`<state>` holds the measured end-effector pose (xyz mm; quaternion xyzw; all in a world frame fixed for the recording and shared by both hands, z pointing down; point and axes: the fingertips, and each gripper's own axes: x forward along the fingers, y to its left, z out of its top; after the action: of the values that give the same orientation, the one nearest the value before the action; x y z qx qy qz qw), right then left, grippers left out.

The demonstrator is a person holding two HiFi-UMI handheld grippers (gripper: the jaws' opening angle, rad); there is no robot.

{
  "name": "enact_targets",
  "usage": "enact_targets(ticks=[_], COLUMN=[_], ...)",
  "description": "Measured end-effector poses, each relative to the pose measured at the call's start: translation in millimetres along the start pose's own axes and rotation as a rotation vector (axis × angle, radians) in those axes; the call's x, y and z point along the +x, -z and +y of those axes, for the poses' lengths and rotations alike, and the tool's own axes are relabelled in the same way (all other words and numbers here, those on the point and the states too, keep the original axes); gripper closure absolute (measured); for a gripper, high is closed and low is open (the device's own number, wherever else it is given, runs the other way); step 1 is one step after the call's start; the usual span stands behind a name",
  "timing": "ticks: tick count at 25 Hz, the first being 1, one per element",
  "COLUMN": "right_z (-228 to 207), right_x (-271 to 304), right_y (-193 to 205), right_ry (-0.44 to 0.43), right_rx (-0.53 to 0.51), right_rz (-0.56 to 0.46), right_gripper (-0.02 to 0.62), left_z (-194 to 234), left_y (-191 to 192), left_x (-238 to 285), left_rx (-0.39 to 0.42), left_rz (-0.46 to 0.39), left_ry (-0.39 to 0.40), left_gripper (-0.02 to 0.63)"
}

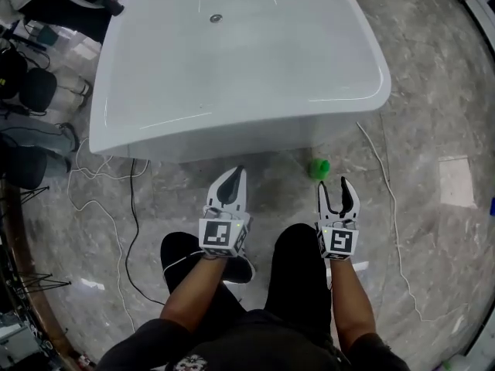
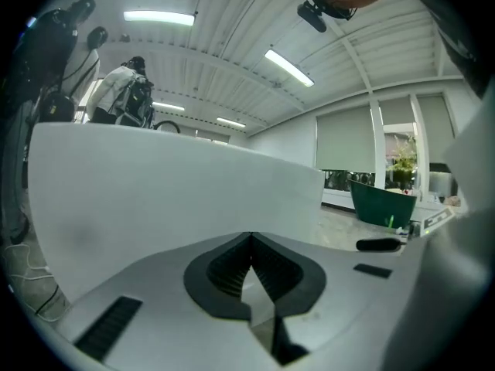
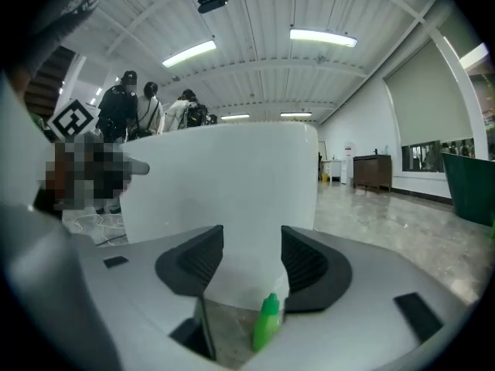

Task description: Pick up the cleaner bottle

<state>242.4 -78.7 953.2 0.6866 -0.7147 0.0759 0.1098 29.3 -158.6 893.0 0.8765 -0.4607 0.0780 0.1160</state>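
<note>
A small green cleaner bottle [image 1: 319, 168] stands upright on the marble floor, close to the foot of the white bathtub [image 1: 240, 114]. My right gripper [image 1: 340, 185] is just behind it, open, jaws wide apart and empty. In the right gripper view the green bottle [image 3: 267, 323] shows low between the jaws, ahead of them and untouched. My left gripper [image 1: 234, 175] hangs to the left of the bottle with its jaws shut and nothing between them; in the left gripper view the left gripper [image 2: 250, 242] faces the tub wall [image 2: 155, 199].
The tub fills the space ahead. White and black cables [image 1: 390, 207] trail over the floor on both sides. Camera stands and gear [image 1: 31, 91] crowd the left. The person's legs and a dark shoe [image 1: 232, 267] are right below the grippers. A dark green bin [image 2: 383, 203] stands far right.
</note>
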Motion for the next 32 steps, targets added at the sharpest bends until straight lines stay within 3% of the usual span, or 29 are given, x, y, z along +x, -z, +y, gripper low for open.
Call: enact_targets(ticks=[8, 13, 17, 24, 32], right_z=[-19.4, -35.6, -33.8, -31.0, -34.0], right_x=[49.2, 71.2, 85.8, 109.8, 136.2], right_y=[157.4, 210.4, 239.2, 273.9, 274.1], right_ry=[0.077, 0.079, 0.081, 0.124, 0.134], right_rx=[0.08, 0.088, 0.109, 0.108, 0.087], right_rz=[0.113, 0.174, 0.2, 0.222, 0.173], right_gripper=[0.307, 0.287, 0.282, 0.282, 0.284], left_z=[18.2, 15.6, 15.8, 26.0, 28.4], left_y=[82.0, 87.3, 81.7, 113.3, 125.0], left_x=[20.3, 28.1, 31.5, 24.2, 27.1], left_rx=[0.003, -0.029, -0.045, -0.035, -0.05], left_rz=[0.006, -0.009, -0.036, -0.001, 0.009], left_ry=[-0.017, -0.025, -0.025, -0.023, -0.019], left_gripper=[0.6, 0.6, 0.6, 0.6, 0.6])
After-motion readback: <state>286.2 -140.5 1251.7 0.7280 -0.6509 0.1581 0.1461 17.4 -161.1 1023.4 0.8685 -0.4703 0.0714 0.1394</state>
